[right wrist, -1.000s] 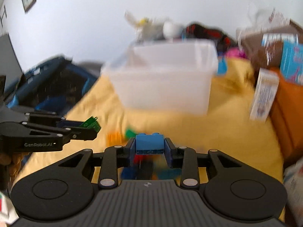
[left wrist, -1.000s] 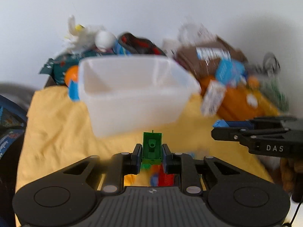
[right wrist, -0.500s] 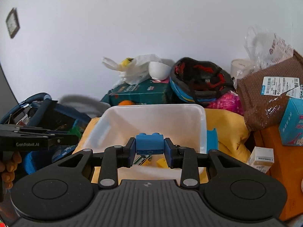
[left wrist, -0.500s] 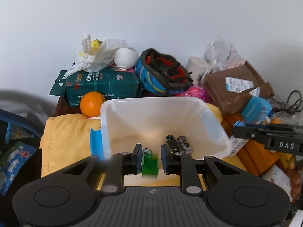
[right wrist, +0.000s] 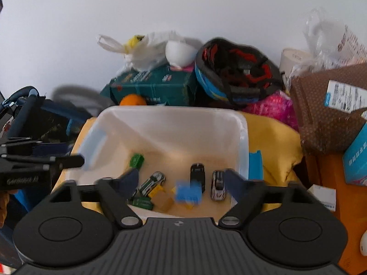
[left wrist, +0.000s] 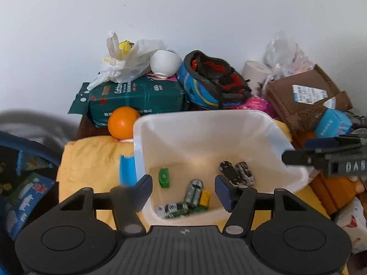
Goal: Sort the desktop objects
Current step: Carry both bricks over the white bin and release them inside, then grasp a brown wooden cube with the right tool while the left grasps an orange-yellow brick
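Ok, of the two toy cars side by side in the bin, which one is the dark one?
The all-black car, on the left of the pair in the right wrist view. Its neighbour, the white-patterned car, sits nearer the white bin wall.

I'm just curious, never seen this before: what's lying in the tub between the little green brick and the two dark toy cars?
In the left wrist view, a green-and-silver toy car and a small yellow brick lie on the white plastic tub's floor between the green brick and the two dark toy cars.
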`<state>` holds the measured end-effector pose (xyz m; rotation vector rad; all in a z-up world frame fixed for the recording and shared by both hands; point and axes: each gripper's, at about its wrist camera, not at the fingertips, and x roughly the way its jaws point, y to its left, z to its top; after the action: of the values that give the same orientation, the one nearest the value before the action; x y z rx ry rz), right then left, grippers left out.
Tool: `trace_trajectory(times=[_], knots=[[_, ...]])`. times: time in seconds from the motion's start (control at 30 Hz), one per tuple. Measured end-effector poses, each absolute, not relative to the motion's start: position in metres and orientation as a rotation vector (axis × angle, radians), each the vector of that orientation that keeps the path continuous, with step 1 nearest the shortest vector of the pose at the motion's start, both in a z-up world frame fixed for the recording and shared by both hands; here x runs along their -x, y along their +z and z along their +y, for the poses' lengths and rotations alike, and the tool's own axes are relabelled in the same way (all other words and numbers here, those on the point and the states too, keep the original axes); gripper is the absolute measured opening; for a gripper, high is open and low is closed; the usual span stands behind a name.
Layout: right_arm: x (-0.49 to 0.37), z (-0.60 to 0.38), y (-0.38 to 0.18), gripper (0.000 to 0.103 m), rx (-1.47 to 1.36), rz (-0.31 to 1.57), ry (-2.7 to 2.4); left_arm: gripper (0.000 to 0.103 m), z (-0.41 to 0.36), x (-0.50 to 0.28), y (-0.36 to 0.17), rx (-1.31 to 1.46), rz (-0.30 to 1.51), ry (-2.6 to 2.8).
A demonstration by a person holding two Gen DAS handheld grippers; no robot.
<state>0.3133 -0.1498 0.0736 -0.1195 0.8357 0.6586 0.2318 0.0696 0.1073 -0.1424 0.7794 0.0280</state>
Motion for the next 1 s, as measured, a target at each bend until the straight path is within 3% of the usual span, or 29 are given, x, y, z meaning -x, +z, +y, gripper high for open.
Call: trace_trajectory(times=[0.2,0.33,0.5,0.87,0.9,0.93,0.97,1.0], knots=[[-0.267,-0.183,0.074,0.083,0.055,0.702,0.698,0.067,0.067,-0.164,0.071,0.192,0.722,0.008],[-0.221,-0.213,0.033,0.084,0.104,0.688,0.687,0.067,0.060,-0.129,0.018,0.201,0.790,0.011],[-0.198,-0.244,-0.046,0.060,0.193,0.840,0.568,0.067,0.045,-0.118,-0.030,0.127,0.862,-0.006],[-0.200,-0.229,-0.081,0.058,0.317,0.858,0.627,0.067,0.021,-0.143,-0.049,0.027,0.872,-0.059],[-0.202,-0.225,-0.083,0.056,0.331,0.867,0.634,0.066,0.018,-0.144,-0.050,0.012,0.866,-0.078],[-0.202,-0.228,-0.086,0.054,0.338,0.869,0.639,0.056,0.015,-0.145,-0.050,-0.006,0.861,-0.103],[-0.202,-0.226,-0.087,0.048,0.344,0.871,0.645,0.039,0.011,-0.145,-0.051,-0.036,0.860,-0.132],[-0.203,-0.225,-0.088,0.036,0.346,0.877,0.653,0.037,0.008,-0.145,-0.051,-0.064,0.862,-0.152]])
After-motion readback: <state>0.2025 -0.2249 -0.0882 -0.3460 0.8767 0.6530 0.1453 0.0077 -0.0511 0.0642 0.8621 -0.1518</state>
